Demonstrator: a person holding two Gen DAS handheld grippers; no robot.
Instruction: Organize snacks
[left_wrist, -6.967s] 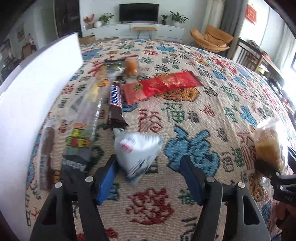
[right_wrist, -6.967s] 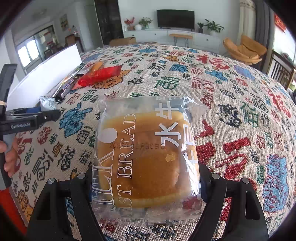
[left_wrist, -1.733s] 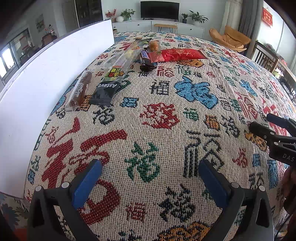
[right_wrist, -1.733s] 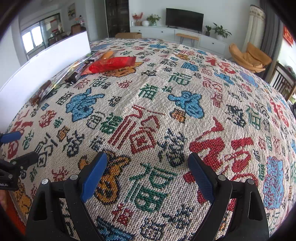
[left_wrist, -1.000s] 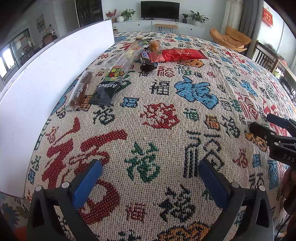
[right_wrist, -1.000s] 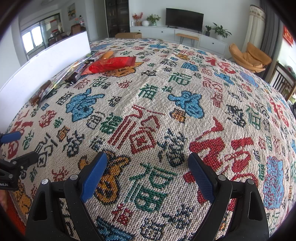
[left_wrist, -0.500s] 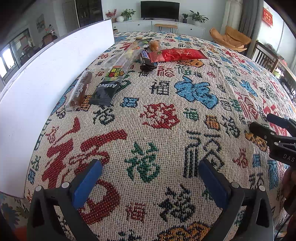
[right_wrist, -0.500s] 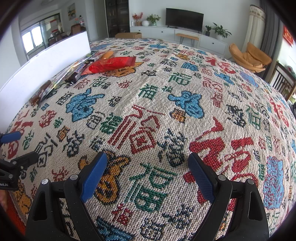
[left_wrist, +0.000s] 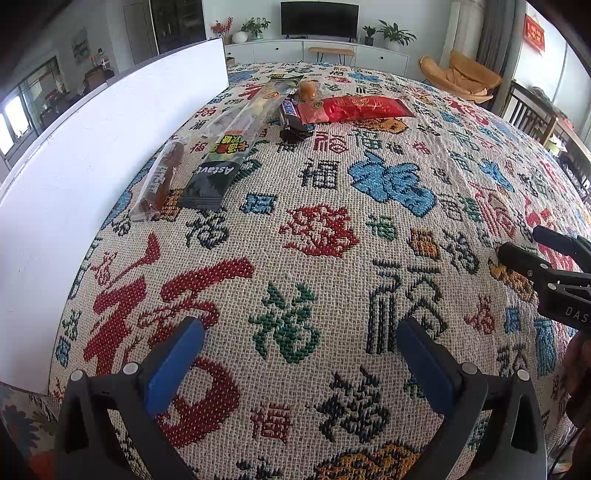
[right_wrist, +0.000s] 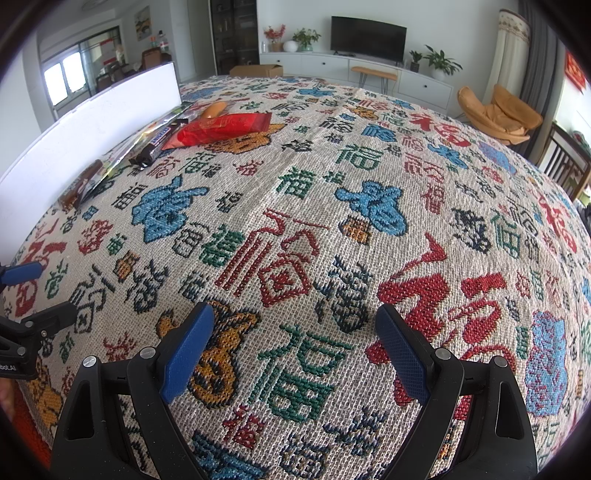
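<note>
Several snacks lie in a row along the white board at the table's far left: a brown sausage stick (left_wrist: 159, 181), a long clear-and-black Astaut packet (left_wrist: 229, 140), a Snickers bar (left_wrist: 292, 119), a red packet (left_wrist: 352, 109) and a small orange bun (left_wrist: 307, 89). The right wrist view shows the same group, with the red packet (right_wrist: 221, 127) and the Snickers bar (right_wrist: 155, 146). My left gripper (left_wrist: 299, 341) is open over the near cloth with nothing between its blue pads. My right gripper (right_wrist: 293, 328) is open and holds nothing too. Both stand far from the snacks.
A patterned woven cloth (left_wrist: 388, 184) covers the whole table. A tall white board (left_wrist: 96, 147) stands along its left edge. The right gripper's fingers (left_wrist: 535, 258) show at the right of the left wrist view. Chairs (right_wrist: 498, 110) and a TV cabinet stand beyond the table.
Seven seconds ago my right gripper held a bread packet and a silver packet lay between my left fingers; both are gone from view. Over the last second nothing has moved.
</note>
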